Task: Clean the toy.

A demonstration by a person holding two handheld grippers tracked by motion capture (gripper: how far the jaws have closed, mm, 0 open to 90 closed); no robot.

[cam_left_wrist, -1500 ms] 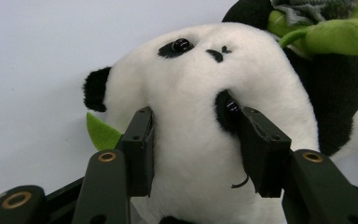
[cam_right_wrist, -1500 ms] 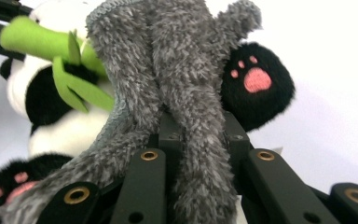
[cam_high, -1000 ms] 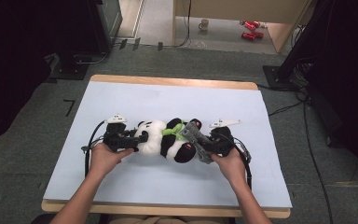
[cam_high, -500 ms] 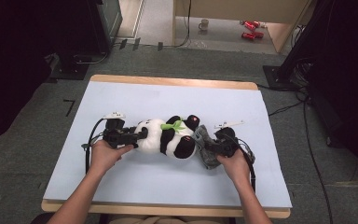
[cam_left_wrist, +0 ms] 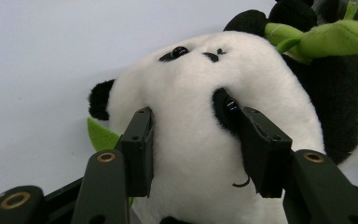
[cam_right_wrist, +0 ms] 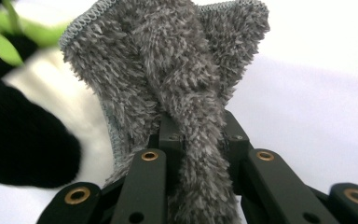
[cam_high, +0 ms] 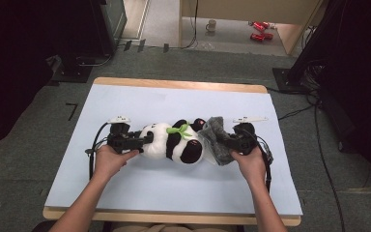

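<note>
Plush panda, shaggy grey cloth, matt table

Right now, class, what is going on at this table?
A person works with two hand-held grippers. The left gripper is clamped on the head of a plush panda lying on the table. The right gripper is shut on a bunched grey cloth, held against the panda's far end, apparently to wipe it.

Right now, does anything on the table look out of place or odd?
Nothing is damaged or spilled. The panda toy lies on its side, its head squeezed by the left gripper, while the right gripper pinches a bunched grey cloth.
</note>
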